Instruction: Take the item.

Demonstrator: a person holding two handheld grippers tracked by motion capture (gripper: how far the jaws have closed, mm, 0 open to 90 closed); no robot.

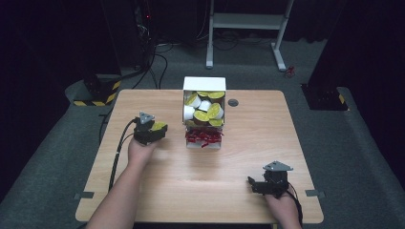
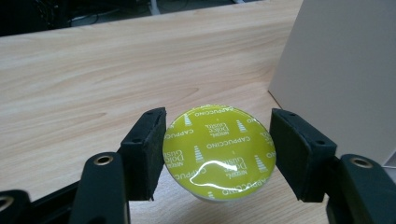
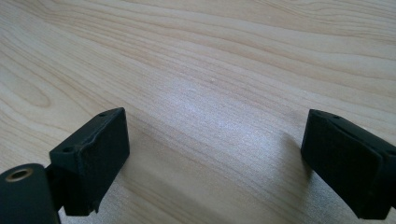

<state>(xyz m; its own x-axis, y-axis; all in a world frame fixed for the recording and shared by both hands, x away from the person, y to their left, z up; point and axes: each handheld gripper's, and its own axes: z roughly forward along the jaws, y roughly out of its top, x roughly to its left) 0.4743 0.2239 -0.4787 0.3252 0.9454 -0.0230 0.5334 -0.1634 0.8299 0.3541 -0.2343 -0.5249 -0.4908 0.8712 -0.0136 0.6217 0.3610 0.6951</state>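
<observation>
Left side: bare table [image 1: 143, 181] is lying open around the left gripper [image 1: 152, 131].
Middle: white box [image 1: 204, 85] of capsules [image 1: 205, 109] is blocking the way, red wrappers [image 1: 204, 137] spilling at its front.
Right side: right gripper [image 1: 260, 185] is resting over open wood.

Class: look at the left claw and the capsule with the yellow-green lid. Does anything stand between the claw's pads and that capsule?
Nothing visible does. The capsule sits between the pads of the left claw, which is shut on it, beside the white box and over the table.
</observation>
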